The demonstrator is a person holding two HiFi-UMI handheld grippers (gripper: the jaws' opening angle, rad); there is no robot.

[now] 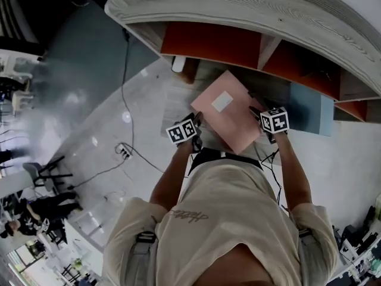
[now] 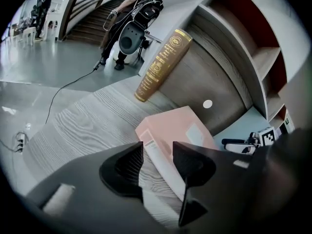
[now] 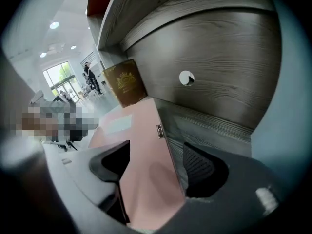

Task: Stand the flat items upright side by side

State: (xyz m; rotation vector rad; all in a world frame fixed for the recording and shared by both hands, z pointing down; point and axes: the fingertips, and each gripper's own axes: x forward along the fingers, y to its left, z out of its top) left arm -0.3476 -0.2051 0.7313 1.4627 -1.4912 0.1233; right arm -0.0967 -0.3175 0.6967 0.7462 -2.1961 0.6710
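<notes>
A flat pink box (image 1: 229,121) with a white label lies on the wood-grain shelf board (image 1: 178,103), turned at an angle. My left gripper (image 1: 196,123) is at its near left edge. In the left gripper view the jaws (image 2: 158,152) straddle the box's white side (image 2: 163,155) without pressing on it. My right gripper (image 1: 257,113) is at the box's right edge. Its jaws (image 3: 156,160) stand wide around the pink box (image 3: 141,145), with a gap at the right pad. A brown and gold book (image 2: 163,65) leans upright against the back wall, also visible as the brown book (image 3: 125,82).
The curved shelf unit has red-backed compartments (image 1: 208,43) above the board and a light blue panel (image 1: 309,109) to the right. A cable (image 1: 125,100) and a power strip (image 1: 123,152) lie on the floor at left. A person (image 2: 141,9) stands far behind.
</notes>
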